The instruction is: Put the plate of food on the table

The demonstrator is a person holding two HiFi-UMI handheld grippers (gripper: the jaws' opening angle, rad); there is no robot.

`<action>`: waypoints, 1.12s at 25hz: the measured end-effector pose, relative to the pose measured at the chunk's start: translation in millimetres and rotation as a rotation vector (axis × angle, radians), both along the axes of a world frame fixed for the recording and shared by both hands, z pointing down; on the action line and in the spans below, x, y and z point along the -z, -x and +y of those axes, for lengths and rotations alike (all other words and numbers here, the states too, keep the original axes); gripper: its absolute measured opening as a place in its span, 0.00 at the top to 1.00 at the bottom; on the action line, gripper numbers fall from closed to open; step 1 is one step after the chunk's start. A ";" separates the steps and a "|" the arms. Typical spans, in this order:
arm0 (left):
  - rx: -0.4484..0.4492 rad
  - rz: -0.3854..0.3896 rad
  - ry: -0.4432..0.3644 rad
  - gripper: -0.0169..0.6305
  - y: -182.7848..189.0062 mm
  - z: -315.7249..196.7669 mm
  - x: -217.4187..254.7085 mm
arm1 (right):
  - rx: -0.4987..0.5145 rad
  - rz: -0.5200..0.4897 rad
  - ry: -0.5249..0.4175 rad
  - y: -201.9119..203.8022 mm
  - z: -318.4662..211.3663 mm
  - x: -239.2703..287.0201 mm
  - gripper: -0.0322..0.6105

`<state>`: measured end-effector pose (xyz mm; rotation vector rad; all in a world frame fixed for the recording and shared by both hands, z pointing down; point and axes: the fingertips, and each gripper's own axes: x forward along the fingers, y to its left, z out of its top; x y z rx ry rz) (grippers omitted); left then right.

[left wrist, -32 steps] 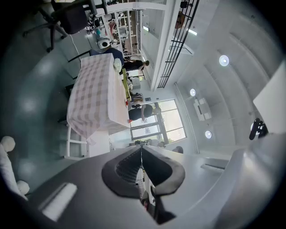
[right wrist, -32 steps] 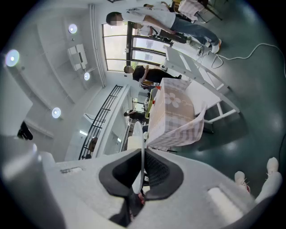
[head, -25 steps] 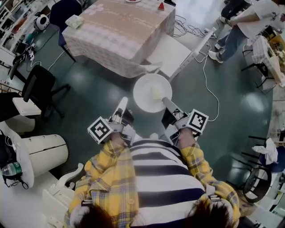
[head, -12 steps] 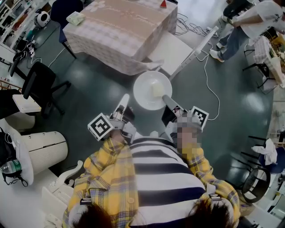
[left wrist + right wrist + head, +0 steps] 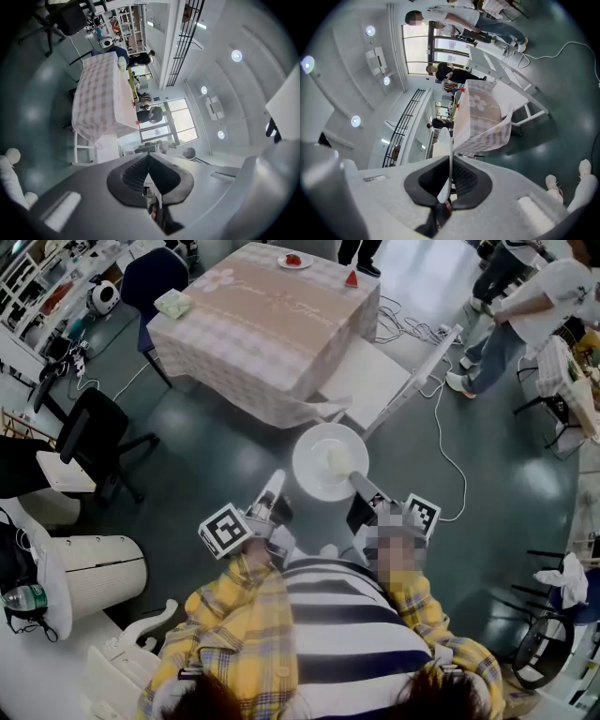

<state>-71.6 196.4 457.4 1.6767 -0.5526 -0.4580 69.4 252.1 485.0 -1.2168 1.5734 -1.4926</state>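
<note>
two hand-held grippers (image 5: pixel 276 480) (image 5: pixel 359 482), two plates (image 5: pixel 317 454) (image 5: pixel 293 261), one table (image 5: pixel 267 324)

Person seen from above: dark hair (image 5: pixel 441 699); a yellow plaid overshirt (image 5: pixel 234 615) with long sleeves, worn open over a striped top (image 5: pixel 347 634) in navy and white horizontal bands. The left gripper (image 5: pixel 276 481) and right gripper (image 5: pixel 360 482) have long, tapering, pale grey moulded bodies; each bears a white cube printed with black square markers, the left cube (image 5: pixel 225 529) and the right cube (image 5: pixel 421 514). In the gripper views, black pads (image 5: pixel 133 176) with ribbed inner faces sit in a smooth grey shell; a small printed label (image 5: pixel 375 178) marks the right shell.
</note>
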 end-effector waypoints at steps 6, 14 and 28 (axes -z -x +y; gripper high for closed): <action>-0.028 -0.017 -0.044 1.00 -28.6 10.6 2.5 | -0.012 -0.004 0.015 -27.0 15.0 -6.4 0.94; -0.050 -0.037 -0.034 1.00 -55.8 39.4 -11.7 | 0.002 0.001 0.032 -55.7 31.2 -20.5 0.94; -0.113 -0.150 -0.106 1.00 -74.1 -37.2 -12.4 | -0.036 0.051 0.065 -90.2 -44.1 -22.9 0.93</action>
